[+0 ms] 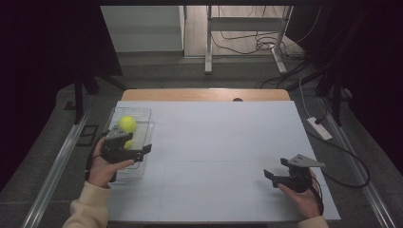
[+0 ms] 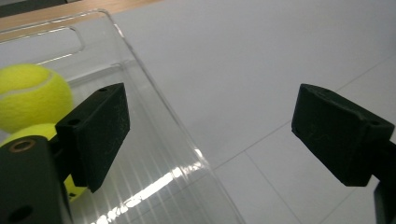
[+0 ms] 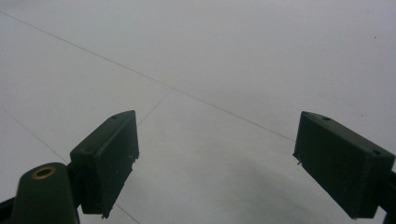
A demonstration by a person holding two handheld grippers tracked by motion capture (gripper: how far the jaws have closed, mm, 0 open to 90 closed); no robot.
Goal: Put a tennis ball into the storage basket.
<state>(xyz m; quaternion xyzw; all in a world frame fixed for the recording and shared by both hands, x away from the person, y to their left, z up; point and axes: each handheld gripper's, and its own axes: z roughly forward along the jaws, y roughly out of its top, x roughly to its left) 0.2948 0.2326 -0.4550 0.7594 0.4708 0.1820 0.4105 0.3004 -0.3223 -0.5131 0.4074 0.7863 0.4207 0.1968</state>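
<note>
Already, two tennis balls lay in the clear plastic bin (image 1: 142, 114) at the left edge of the tabletop (image 1: 223, 142): one tennis ball (image 1: 127, 123) toward the far end, and a second ball (image 2: 44, 133) just behind it, half hidden by the left hand-held gripper (image 1: 145, 151). That gripper hung over the bin's near right wall, its jaws spread wide with nothing between them; one jaw stood over the bin's inside, the other past the wall, out over the bare white surface. My guess was that the placing was done, or close to it, and that the left hand was coming away from the bin empty.

The right hand-held gripper (image 1: 270, 176) sat low near the front right of the tabletop, well apart from the bin, its jaws likewise spread and empty, pointing across blank white board. No other ball lay loose anywhere on the surface, so as far as I could see nothing was left to fetch.

Around the table, a wooden edge showed beyond the white board, a metal frame (image 1: 247, 33) stood farther back with cables (image 1: 252, 45) looped on the floor, and a white power strip (image 1: 319, 128) lay off to the right. Nothing stood in the way of either hand; the only thing near the left jaws was the bin's thin clear wall, which could be clipped on the way out.
</note>
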